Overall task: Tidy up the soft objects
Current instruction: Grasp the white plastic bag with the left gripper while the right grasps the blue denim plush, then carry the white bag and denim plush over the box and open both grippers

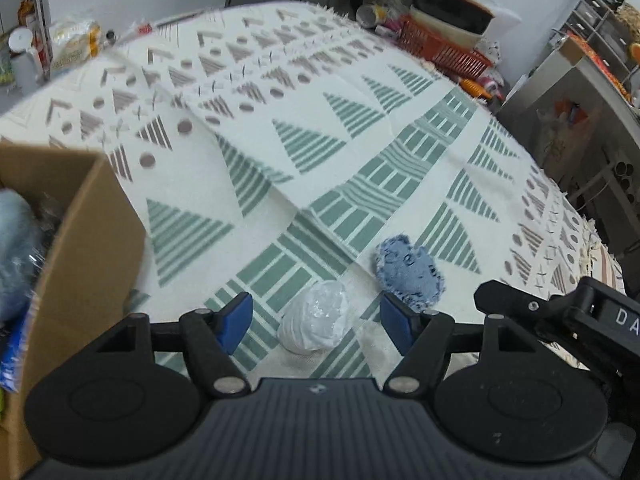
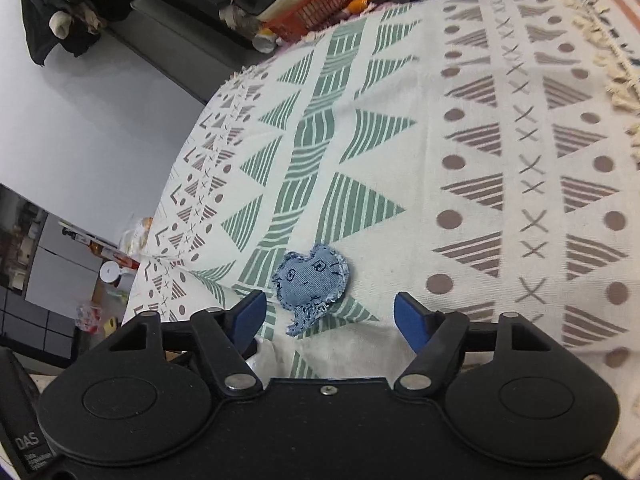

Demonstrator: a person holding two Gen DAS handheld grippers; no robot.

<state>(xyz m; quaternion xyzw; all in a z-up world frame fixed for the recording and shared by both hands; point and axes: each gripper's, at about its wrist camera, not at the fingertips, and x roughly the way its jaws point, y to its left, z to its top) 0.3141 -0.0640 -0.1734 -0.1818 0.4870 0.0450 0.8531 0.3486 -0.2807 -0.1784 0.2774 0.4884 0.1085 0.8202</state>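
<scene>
The left gripper (image 1: 316, 322) hangs low over the patterned cloth (image 1: 328, 128) with its 2 blue fingers (image 1: 236, 320) spread apart, and a white plastic-wrapped bundle (image 1: 313, 322) lies on the cloth between them, touching neither as far as can be seen. Just beyond the bundle lies a blue denim toy (image 1: 410, 274), and an open cardboard box (image 1: 80, 240) holding soft items stands at the left. The right gripper (image 2: 330, 318) also has its 2 fingers wide apart, with the denim toy (image 2: 310, 282) lying on the cloth just ahead of the tips, nearer the left finger.
</scene>
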